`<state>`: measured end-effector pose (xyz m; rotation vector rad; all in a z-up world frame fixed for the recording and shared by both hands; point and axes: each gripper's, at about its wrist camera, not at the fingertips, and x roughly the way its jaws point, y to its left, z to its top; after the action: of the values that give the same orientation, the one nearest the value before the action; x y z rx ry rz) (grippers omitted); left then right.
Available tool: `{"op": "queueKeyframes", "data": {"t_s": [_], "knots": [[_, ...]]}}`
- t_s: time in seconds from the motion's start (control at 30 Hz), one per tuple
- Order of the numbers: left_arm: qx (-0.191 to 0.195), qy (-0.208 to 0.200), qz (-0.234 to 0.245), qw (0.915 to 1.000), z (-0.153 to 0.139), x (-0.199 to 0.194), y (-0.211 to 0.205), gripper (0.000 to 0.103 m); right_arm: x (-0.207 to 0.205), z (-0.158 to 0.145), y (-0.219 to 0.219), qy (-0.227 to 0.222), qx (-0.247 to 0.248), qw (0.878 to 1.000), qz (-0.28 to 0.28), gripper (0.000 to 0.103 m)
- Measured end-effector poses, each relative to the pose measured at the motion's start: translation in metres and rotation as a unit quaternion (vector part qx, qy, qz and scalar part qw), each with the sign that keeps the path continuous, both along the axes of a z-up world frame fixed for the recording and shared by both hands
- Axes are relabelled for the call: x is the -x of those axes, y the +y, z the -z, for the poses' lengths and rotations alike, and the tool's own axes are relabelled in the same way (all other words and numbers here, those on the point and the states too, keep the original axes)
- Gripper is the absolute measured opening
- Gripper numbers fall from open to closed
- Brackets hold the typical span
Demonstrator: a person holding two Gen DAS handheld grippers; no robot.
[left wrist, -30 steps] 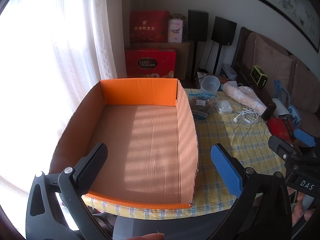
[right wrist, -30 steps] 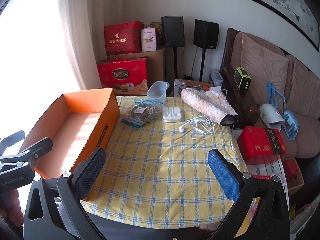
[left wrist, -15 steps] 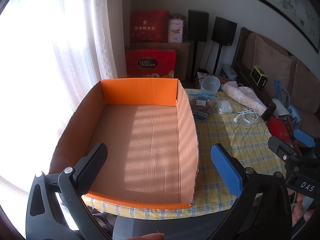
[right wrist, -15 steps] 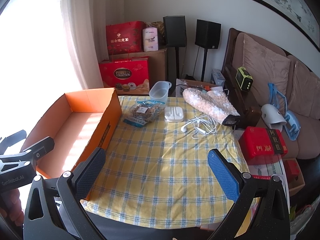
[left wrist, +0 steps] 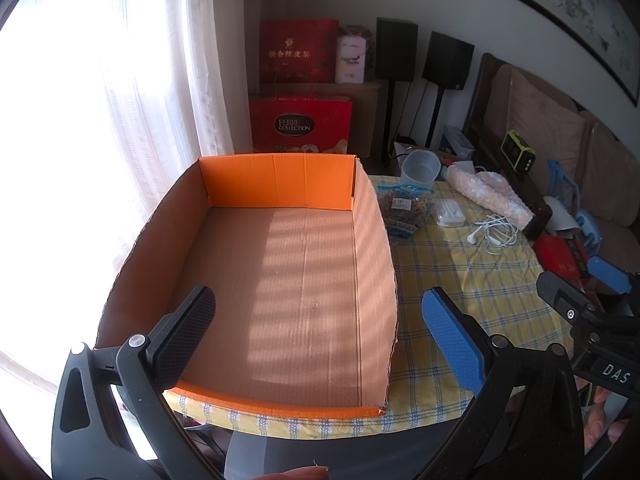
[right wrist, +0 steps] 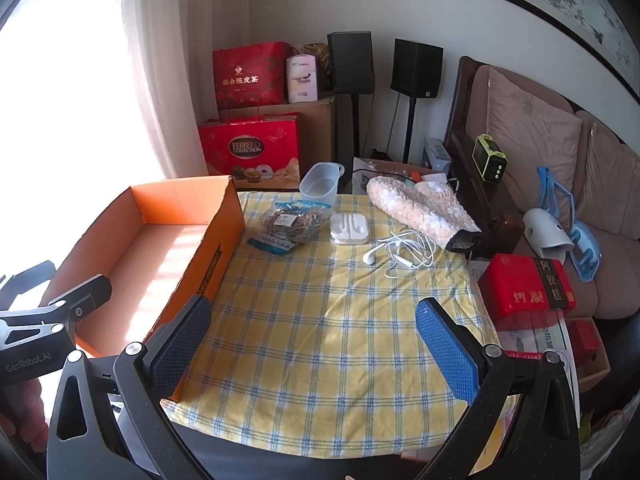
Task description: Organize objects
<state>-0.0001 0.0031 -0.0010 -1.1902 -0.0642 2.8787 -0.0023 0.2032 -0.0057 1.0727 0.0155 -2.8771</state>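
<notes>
Nothing is being gripped yet: the left claw (left wrist: 316,328) and right claw (right wrist: 312,344) are being held released. The earphones (right wrist: 400,250) are lying on the desk (right wrist: 320,320), awaiting transfer into the empty orange box (left wrist: 280,184).

"FERRERO COLLECTION" on red gift bag (right wrist: 249,148)

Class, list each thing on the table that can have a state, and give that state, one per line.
Box: open, empty.
Plastic cup: upright, empty.
Snack bag: lying flat, sealed.
Earphone case: closed.
Earphones: loose, tangled.
Left gripper: open, holding nothing.
Right gripper: open, holding nothing.
</notes>
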Motion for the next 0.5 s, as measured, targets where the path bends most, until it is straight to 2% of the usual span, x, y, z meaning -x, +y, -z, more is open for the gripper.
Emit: {"op": "queueKeyframes", "data": {"t_s": [0.5], "knots": [[-0.002,-0.011,-0.001,0.9999,0.0076,0.0034,-0.0004,0.103,0.0001,0.0005,0.0004,0.000,0.000,1.000,0.000,0.103]]}}
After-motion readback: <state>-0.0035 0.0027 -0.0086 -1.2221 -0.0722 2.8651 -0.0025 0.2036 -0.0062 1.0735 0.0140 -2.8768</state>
